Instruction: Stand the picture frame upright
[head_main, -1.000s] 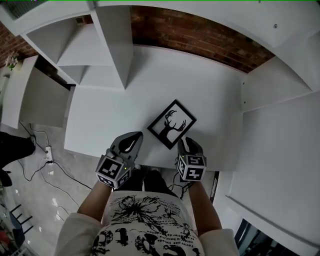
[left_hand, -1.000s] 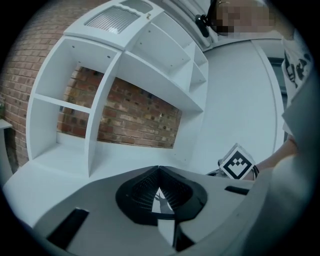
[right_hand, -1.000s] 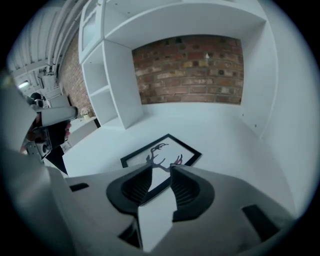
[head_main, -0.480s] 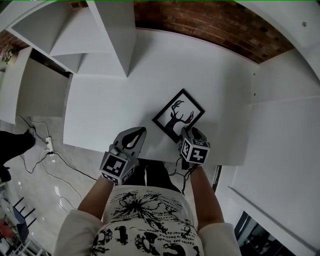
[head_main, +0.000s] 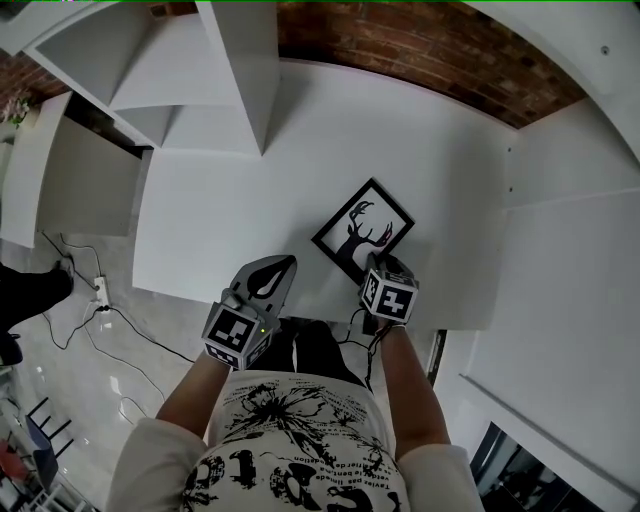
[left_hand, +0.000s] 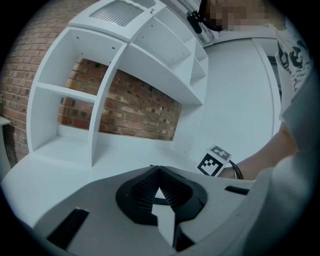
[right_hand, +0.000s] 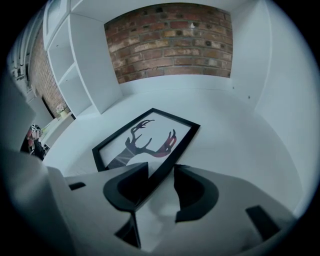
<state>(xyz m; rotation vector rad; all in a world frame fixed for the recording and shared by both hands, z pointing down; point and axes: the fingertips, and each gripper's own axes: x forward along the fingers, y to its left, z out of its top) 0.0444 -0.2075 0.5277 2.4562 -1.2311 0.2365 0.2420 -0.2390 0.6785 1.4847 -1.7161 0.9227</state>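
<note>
One shelf unit (head_main: 238, 95) left of flat picture frame (head_main: 362, 230).

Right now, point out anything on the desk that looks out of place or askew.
The picture frame lies flat, face up, on the desk, turned crooked to the front edge rather than standing. Nothing else stands out.

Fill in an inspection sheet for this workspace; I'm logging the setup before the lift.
Surface: white desk.
Job's things: frame lies flat, deer print up.
Clutter: nothing seen.
Grippers: left gripper shut, empty; right gripper jaws have just been opening, astride the frame's near corner, not gripping.
Cables: power strip with cables on the floor, left.
Surroundings: white shelves, brick wall.
</note>
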